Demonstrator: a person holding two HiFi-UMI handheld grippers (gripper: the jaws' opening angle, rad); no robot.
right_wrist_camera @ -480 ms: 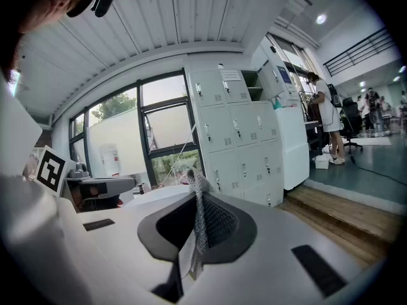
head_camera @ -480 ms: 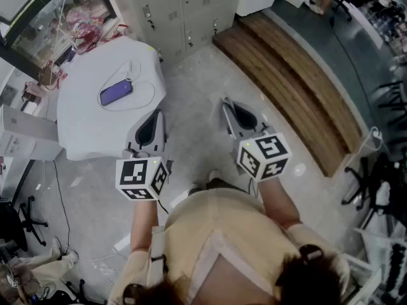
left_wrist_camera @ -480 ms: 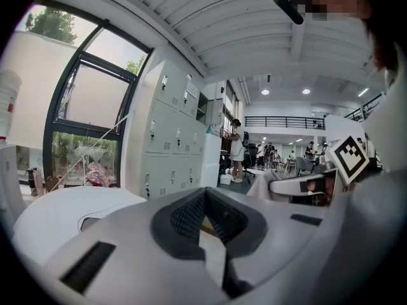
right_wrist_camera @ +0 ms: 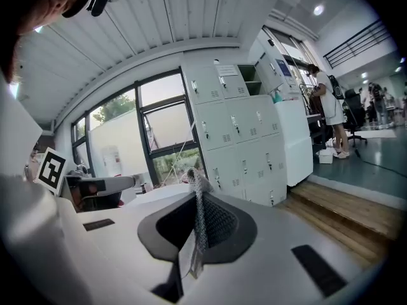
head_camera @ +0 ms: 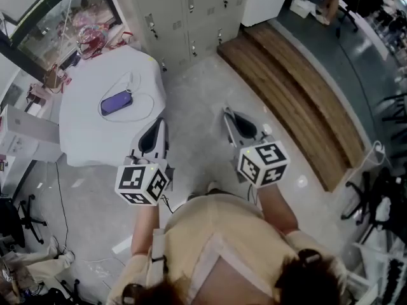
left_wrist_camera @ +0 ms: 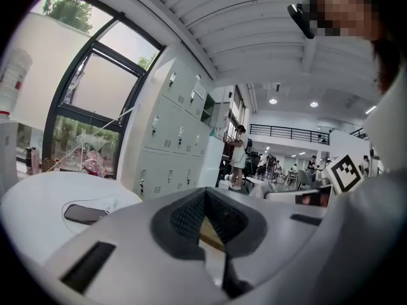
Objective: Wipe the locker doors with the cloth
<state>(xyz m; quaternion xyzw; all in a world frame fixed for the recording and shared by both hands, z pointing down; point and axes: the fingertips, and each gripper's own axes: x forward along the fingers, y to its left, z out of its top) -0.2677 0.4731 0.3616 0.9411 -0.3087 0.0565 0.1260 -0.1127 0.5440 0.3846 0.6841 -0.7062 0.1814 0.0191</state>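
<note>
Grey speckled concrete floor (head_camera: 197, 91) is the open bit, a lane running from the person's feet straight up to the locker doors (head_camera: 191, 14). On the left it's hemmed in by the rounded edge of the table (head_camera: 70, 152). On the right it's bounded by the long slanted edge of a raised wooden platform (head_camera: 299, 94), with planks running lengthwise.

The lockers are pale grey sheet metal: flat rectangular doors with little vents and small handles.

The only cloth I can spot is the smooth white cloth (head_camera: 137, 62) draped over the table and hanging past its rim. A purple phone (head_camera: 116, 102) and a thin white cable (head_camera: 145, 84) lie on it.

The left gripper (head_camera: 160, 127) hangs just beside the table edge, jaws pressed together. The right gripper (head_camera: 229, 115) is over bare floor near the platform, also pinched together, with its mesh-textured pads (right_wrist_camera: 219, 224) meeting. Both are well apart from the lockers.
</note>
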